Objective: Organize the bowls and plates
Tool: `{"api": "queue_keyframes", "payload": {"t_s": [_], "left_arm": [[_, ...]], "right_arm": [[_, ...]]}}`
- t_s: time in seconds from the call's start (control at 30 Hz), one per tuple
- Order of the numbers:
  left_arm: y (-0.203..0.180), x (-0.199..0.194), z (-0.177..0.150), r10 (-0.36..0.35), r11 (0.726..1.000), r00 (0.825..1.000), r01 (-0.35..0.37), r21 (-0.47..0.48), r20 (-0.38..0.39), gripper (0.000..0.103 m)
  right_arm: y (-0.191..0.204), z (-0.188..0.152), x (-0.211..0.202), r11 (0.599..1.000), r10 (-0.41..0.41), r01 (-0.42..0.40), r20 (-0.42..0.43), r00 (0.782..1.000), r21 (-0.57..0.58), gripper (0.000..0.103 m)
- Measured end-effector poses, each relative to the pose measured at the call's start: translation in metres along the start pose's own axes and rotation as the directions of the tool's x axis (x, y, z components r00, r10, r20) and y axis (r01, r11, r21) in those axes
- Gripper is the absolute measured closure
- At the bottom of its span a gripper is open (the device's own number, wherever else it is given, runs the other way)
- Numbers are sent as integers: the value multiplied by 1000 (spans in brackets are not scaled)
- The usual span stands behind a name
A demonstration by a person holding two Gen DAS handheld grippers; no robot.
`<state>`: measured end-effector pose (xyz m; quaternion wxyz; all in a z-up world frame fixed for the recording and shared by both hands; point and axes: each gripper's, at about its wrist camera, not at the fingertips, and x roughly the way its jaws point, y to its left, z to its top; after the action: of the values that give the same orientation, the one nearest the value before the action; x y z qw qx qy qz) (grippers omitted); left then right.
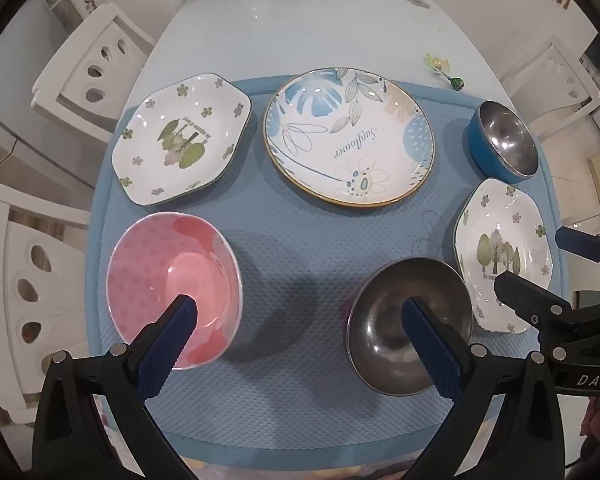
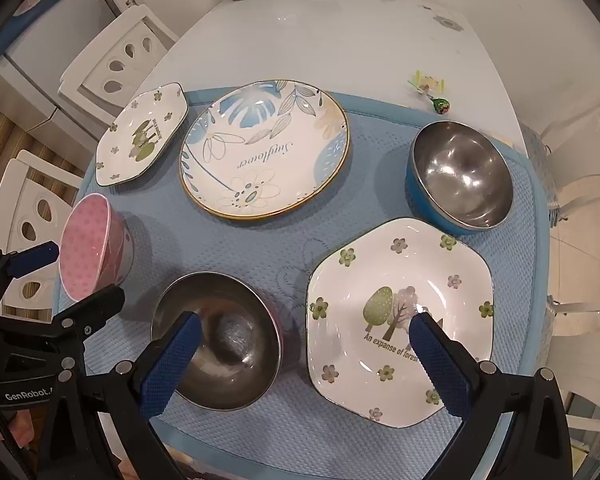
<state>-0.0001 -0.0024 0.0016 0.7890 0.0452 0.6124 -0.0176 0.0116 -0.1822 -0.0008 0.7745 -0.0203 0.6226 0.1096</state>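
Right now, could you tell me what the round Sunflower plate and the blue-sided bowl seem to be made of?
Sunflower plate: likely glazed ceramic, glossy, with printed flowers and a gold-coloured rim. Blue-sided bowl: apparently stainless steel inside, with mirror-like reflections; the blue outer shell's material is unclear.

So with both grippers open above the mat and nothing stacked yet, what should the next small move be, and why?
Probably lower the right gripper onto the near edge of the hexagonal plate beneath it and close. Both grippers are open and hold nothing, this plate has a twin hexagonal plate across the blue mat, and stacking the pair looks like the easiest start.
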Motion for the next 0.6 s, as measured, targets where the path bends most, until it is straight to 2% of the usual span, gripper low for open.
{"api": "queue_keyframes", "payload": {"t_s": [0.07,0.13,0.6], "left_arm": [[-5,-2,-2,13,1000,1000,-13,10,15,1],[0,0,-2,-25,1000,1000,25,-10,5,1],[4,-2,-2,-28,1000,1000,28,-13,8,1]], "right_arm": [[1,0,0,1000,0,0,3,1000,1,0],[2,0,-1,1000,2,-2,8,1000,2,0],[4,-2,-4,1000,-5,5,13,1000,6,0]]}}
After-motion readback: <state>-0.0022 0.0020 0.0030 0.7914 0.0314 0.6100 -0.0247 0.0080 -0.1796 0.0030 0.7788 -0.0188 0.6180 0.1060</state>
